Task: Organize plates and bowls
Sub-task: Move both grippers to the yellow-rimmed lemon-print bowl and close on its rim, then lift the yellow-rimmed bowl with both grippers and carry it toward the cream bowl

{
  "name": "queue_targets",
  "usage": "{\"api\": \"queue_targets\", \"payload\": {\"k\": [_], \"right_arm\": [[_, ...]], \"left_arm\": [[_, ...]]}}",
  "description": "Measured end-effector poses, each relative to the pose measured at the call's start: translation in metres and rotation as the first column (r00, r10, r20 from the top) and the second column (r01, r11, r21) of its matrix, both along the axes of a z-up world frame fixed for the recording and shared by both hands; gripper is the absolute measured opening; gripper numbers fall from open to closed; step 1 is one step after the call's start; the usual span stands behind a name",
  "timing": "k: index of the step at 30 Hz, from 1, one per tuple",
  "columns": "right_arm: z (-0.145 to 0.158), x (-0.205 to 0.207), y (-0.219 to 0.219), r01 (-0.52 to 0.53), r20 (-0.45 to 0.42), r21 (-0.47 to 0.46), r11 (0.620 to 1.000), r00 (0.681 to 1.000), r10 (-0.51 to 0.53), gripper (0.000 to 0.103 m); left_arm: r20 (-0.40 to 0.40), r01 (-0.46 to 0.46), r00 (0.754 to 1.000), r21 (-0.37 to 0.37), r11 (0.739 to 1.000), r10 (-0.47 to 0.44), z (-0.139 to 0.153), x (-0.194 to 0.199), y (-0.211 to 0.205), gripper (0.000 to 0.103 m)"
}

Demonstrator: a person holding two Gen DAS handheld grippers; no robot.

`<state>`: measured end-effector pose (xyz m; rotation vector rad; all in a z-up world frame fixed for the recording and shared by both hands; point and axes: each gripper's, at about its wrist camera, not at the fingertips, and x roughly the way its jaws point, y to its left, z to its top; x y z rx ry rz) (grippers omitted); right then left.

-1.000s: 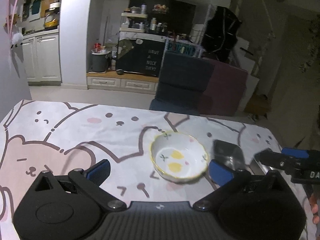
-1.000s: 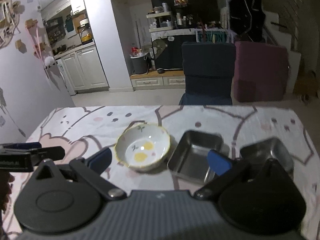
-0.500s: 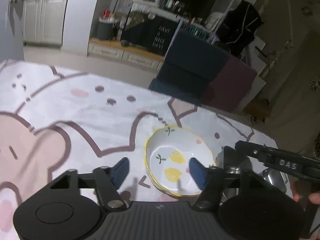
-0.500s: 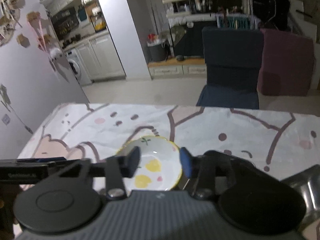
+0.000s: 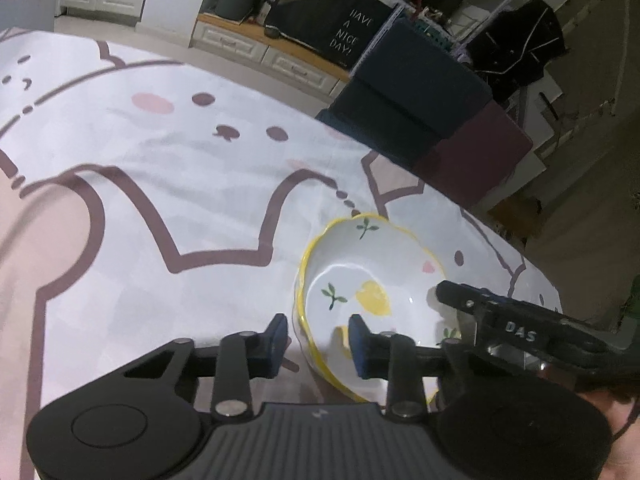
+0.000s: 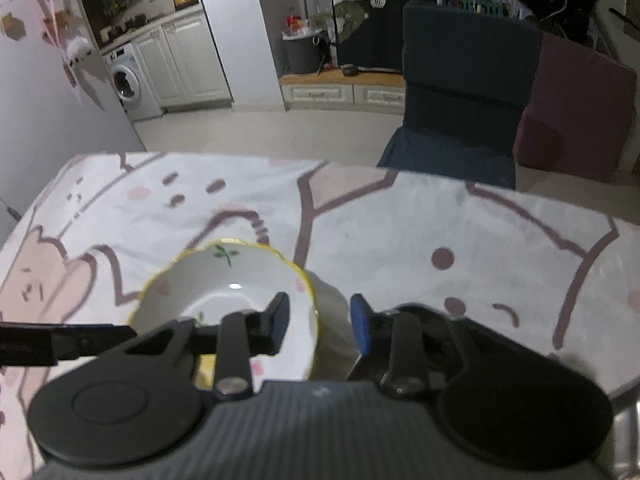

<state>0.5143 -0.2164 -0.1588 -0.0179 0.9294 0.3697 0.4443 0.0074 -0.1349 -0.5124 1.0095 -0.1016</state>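
Observation:
A white bowl (image 5: 372, 292) with a yellow wavy rim and lemon prints sits on the bear-patterned tablecloth (image 5: 160, 160). My left gripper (image 5: 318, 340) straddles its left rim, one blue pad outside and one inside. Its jaws are closing, with small gaps still showing beside the rim. My right gripper (image 6: 318, 320) straddles the bowl's (image 6: 232, 288) right rim in the same way, also closing and not pressing. Each tool shows in the other view: the right gripper (image 5: 480, 312) over the bowl's right side, the left gripper (image 6: 60, 340) at the left edge.
A dark blue chair (image 6: 460, 92) and a maroon chair (image 6: 576, 112) stand just beyond the table's far edge. A sliver of a metal tray (image 6: 628, 412) shows at the bottom right. The tablecloth stretches bare to the left of the bowl.
Both grippers have come down and closed in on the bowl from either side. Their jaws have narrowed from wide open to straddling the rim. The right one left the metal trays behind.

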Motion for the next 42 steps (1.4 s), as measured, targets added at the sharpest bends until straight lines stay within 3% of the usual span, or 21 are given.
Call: {"api": "queue_targets", "payload": {"k": [2,6,10,14,18,25,31,42], "right_arm": [[-0.01,0.005,0.002,-0.007,-0.018,0.0,1.0,1.0,0.007,0.031],[-0.025,0.01,0.007,-0.032,-0.043,-0.002,0.999,0.999,0.032,0.017],[-0.028,0.008,0.01,-0.032,-0.048,-0.004,0.999,0.998,0.032,0.016],[-0.026,-0.004,0.014,-0.074,-0.072,0.011,0.997,0.995,0.075,0.014],[-0.027,-0.013,0.019,-0.089,-0.112,0.031,0.996,0.989,0.092,0.014],[-0.036,-0.009,0.029,-0.044,-0.12,0.012,0.999,0.992,0.046,0.013],[-0.036,-0.011,0.026,-0.024,-0.109,0.025,0.999,0.994,0.027,0.012],[-0.032,-0.022,0.03,-0.012,-0.084,0.0,1.0,0.996,0.012,0.013]], "left_arm": [[-0.008,0.001,1.0,-0.011,1.0,-0.001,-0.004,0.001,0.001,0.026],[-0.037,-0.003,0.999,-0.02,1.0,0.002,-0.011,0.002,0.002,0.026],[-0.06,-0.022,0.998,-0.017,1.0,0.021,-0.016,0.001,0.005,0.015],[-0.055,-0.041,0.998,0.033,0.999,0.043,-0.014,-0.001,0.012,0.01],[-0.049,-0.057,0.997,0.031,0.998,0.058,-0.014,-0.001,0.019,0.01],[-0.021,-0.005,1.0,0.096,0.995,0.007,-0.013,0.0,0.01,0.01],[0.02,0.063,0.997,0.226,0.972,-0.069,-0.015,-0.001,-0.006,0.01],[0.02,0.083,0.996,0.259,0.962,-0.092,-0.013,-0.003,-0.01,0.009]]}}
